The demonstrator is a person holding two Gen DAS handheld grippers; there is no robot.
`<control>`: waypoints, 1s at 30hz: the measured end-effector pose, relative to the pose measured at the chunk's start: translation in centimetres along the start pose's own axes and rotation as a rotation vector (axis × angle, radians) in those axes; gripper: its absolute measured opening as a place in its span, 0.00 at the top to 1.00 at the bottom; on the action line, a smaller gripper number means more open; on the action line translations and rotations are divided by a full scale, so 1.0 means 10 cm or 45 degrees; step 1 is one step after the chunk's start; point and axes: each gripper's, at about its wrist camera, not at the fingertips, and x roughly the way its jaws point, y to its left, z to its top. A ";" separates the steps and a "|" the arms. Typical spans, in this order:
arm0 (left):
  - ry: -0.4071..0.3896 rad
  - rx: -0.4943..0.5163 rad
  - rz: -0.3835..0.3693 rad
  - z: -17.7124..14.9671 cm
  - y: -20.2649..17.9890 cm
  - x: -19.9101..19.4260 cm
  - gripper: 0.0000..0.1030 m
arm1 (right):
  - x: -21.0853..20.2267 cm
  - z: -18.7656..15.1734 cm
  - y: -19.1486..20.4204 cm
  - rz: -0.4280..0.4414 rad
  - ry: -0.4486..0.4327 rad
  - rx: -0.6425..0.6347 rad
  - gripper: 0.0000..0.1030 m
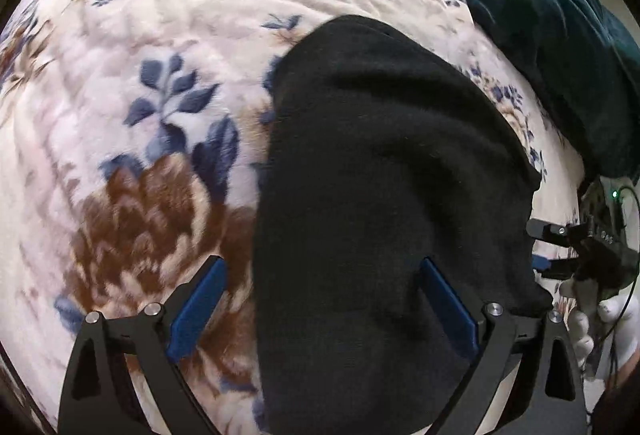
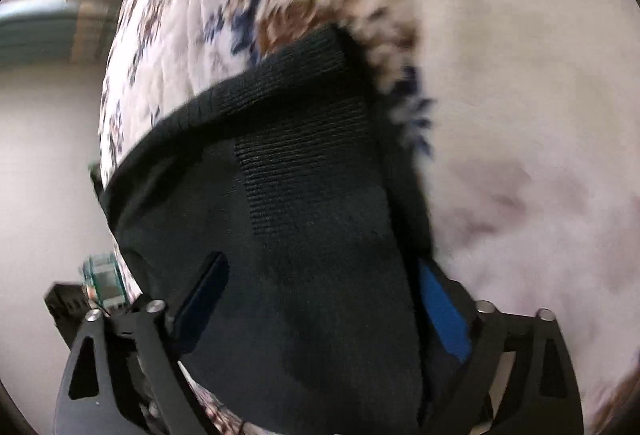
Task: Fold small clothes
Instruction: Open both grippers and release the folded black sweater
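A small black knitted garment (image 1: 384, 171) lies on a floral fleece blanket (image 1: 160, 35). My left gripper (image 1: 324, 299) is open, its blue-padded fingers (image 1: 198, 309) wide apart, with the garment's near part lying between them and over the right finger. In the left wrist view my right gripper (image 1: 538, 247) sits at the garment's right edge, held by a white-gloved hand (image 1: 612, 319). In the right wrist view the black garment (image 2: 304, 235) fills the space between the open right gripper (image 2: 324, 307) fingers (image 2: 444, 311); its ribbed band points away.
A dark teal cloth (image 1: 552, 35) is heaped at the blanket's far right. The blanket (image 2: 520, 115) stretches white and floral to the right in the right wrist view. A pale wall (image 2: 44, 175) and a small device (image 2: 106, 283) sit to the left.
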 end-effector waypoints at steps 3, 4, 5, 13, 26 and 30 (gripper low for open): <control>0.024 0.000 -0.028 0.01 -0.01 0.08 0.05 | 0.07 0.08 0.06 0.024 0.035 -0.041 0.03; 0.031 -0.002 -0.044 0.00 -0.01 0.09 0.05 | 0.07 0.07 0.06 0.025 0.040 -0.048 0.03; 0.040 -0.011 -0.080 0.01 -0.01 0.13 0.05 | 0.07 0.07 0.06 0.041 0.040 -0.052 0.03; 0.027 -0.123 -0.343 0.08 0.15 0.21 0.52 | 0.14 -0.07 0.12 -0.009 0.029 -0.096 0.67; 0.013 0.001 -0.013 0.09 0.13 -0.42 0.35 | -0.33 -0.48 0.10 -0.136 -0.080 0.031 0.47; -0.040 -0.112 0.169 -0.33 0.30 -0.58 0.30 | -0.51 -0.29 0.22 -0.164 -0.226 0.001 0.39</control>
